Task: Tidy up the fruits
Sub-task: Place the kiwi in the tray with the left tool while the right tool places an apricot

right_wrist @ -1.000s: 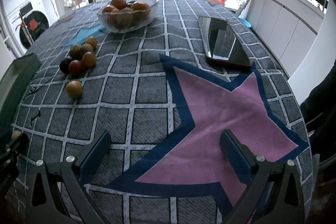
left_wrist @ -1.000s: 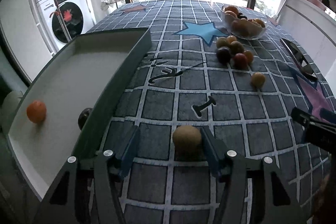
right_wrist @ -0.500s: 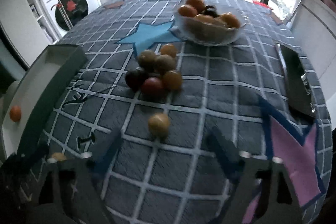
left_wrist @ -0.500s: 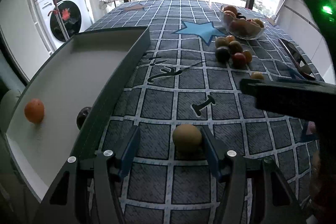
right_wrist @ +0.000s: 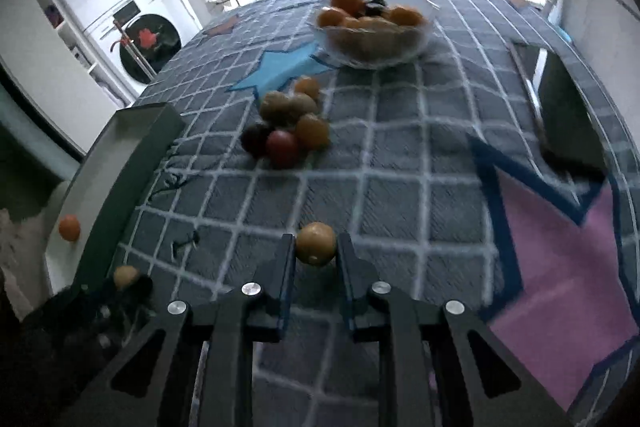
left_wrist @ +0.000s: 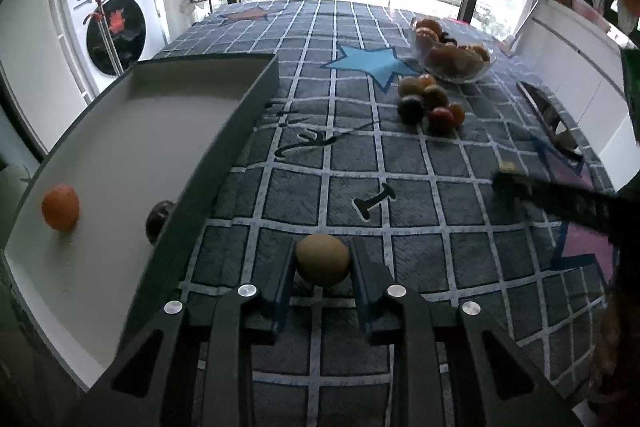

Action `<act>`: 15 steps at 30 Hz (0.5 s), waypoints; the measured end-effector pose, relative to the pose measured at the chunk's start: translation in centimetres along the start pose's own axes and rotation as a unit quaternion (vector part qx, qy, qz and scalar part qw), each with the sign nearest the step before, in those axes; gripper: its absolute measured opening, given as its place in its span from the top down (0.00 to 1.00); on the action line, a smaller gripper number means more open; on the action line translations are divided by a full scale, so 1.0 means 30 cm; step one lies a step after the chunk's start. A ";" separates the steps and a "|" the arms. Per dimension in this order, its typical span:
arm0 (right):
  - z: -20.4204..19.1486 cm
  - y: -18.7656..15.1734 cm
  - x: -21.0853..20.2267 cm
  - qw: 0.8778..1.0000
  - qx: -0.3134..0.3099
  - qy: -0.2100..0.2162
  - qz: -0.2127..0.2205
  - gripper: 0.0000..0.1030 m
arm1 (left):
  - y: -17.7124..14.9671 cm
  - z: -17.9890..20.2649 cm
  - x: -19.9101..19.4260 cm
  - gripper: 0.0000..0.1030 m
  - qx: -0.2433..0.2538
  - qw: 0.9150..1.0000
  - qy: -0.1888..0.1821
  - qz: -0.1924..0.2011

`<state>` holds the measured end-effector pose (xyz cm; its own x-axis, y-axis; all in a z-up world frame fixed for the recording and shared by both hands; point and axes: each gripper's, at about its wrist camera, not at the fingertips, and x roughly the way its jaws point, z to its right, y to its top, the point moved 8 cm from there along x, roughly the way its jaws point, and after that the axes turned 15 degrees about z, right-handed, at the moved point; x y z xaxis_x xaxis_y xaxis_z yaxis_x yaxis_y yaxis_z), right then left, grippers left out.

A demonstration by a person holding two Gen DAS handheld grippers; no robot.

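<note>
Change since a second ago: the right gripper (right_wrist: 316,253) has swung from the pink star to a lone brown-yellow fruit (right_wrist: 316,243); both pairs of tongs have narrowed.
Left gripper (left_wrist: 322,267): its jaws are closing on a tan round fruit (left_wrist: 322,259); the pads touch both its sides, and it looks to rest on the checked cloth (left_wrist: 304,195).
Right gripper: closed tight on the brown-yellow fruit, low on the cloth.
White tray (left_wrist: 132,163): at ten o'clock from the left tongs, just beside them; it holds an orange fruit (left_wrist: 60,207) and a dark fruit (left_wrist: 159,221) against its near wall.
Loose pile (right_wrist: 286,125): six small fruits at eleven o'clock from the right tongs, well apart; a glass bowl (right_wrist: 374,33) of fruit beyond, at twelve.
Risk, slipping: round smooth fruit is pinched near its middle, so a quick lift could squirt it out and send it rolling.
Risk, bruising: too hard a squeeze may dent soft skin.
Risk, tray wall: a low carry could knock the tan fruit on the rim.
Risk, crossing: both tongs heading for one tray might collide.
</note>
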<state>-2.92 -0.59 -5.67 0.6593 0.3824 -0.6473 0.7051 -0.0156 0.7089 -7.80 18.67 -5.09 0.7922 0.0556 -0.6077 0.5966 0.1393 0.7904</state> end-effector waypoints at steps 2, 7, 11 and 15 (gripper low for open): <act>0.018 -0.022 -0.020 1.000 0.014 0.001 -0.004 0.79 | 0.012 -0.007 -0.015 0.72 -0.002 1.000 -0.002 0.005; 0.031 -0.056 -0.069 1.000 0.016 -0.011 -0.003 0.79 | 0.027 -0.041 -0.053 0.72 -0.012 1.000 -0.006 0.013; 0.023 -0.082 -0.097 1.000 0.008 -0.020 0.002 0.78 | 0.019 -0.076 -0.075 0.72 -0.016 1.000 -0.003 0.015; 0.008 -0.101 -0.113 1.000 0.006 -0.022 0.001 0.78 | 0.010 -0.113 -0.097 0.72 -0.025 1.000 0.000 0.018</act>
<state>-7.22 -2.07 -5.69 0.6711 0.3406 -0.6585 0.7070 -0.0268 0.7067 -10.35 21.91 -3.35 0.8132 0.0613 -0.5787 0.5602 0.1871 0.8070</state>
